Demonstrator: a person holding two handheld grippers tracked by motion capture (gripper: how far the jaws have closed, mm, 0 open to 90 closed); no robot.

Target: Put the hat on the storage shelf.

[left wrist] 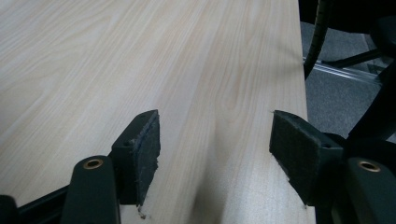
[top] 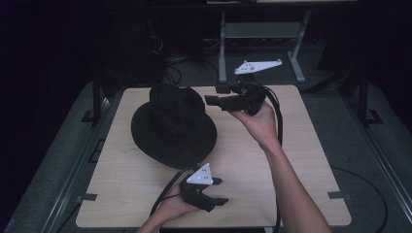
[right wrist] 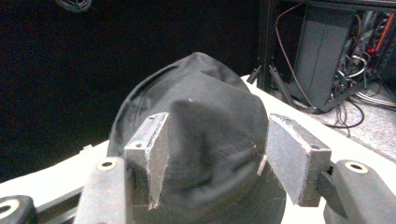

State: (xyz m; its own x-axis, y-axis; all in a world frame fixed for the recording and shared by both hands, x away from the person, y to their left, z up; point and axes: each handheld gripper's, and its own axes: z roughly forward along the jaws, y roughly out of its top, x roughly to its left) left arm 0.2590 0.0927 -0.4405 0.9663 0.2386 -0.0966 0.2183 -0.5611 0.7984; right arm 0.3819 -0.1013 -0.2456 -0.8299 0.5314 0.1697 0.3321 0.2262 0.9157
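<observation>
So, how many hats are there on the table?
1. A black hat sits on the table, left of centre toward the far side, and the right gripper points at it with open jaws.

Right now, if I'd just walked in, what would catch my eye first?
A black hat sits crown-up on the far left part of the pale wooden table. The right gripper is held above the table beside it, open fingers aimed at the crown. The left gripper, also open, hovers low near the front edge.
</observation>
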